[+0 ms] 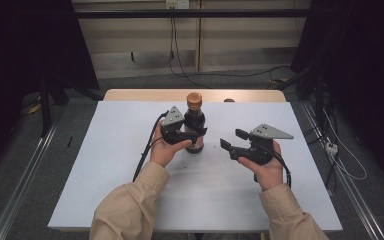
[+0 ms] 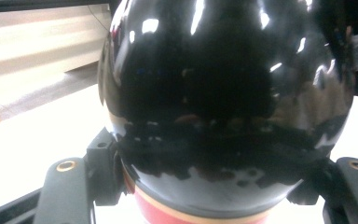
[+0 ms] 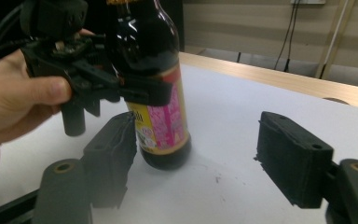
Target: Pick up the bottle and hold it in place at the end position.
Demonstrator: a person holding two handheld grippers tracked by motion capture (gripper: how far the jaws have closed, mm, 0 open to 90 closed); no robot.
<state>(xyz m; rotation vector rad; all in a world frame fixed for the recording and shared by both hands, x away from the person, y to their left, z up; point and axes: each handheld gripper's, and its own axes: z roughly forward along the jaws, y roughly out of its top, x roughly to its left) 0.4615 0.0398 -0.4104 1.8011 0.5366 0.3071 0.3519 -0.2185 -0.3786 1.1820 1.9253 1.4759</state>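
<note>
A dark sauce bottle [image 1: 195,122] with a brown cap [image 1: 194,100] and a pink and yellow label stands upright on the white tabletop [image 1: 120,170], just behind the middle. My left gripper [image 1: 196,133] comes in from the left and is shut on the bottle's body, above the label. In the left gripper view the glossy bottle [image 2: 228,93] sits between the two jaws. My right gripper [image 1: 232,138] hovers to the right of the bottle, open, with nothing between its jaws. The right gripper view shows the bottle [image 3: 161,93], the left gripper [image 3: 135,91] on it, and the right gripper [image 3: 200,156].
A wooden strip [image 1: 145,95] runs along the table's far edge, with a small round mark [image 1: 228,100] on it. Cables [image 1: 180,65] lie on the floor behind. Metal rails [image 1: 25,175] flank the table, and dark curtains stand at both sides.
</note>
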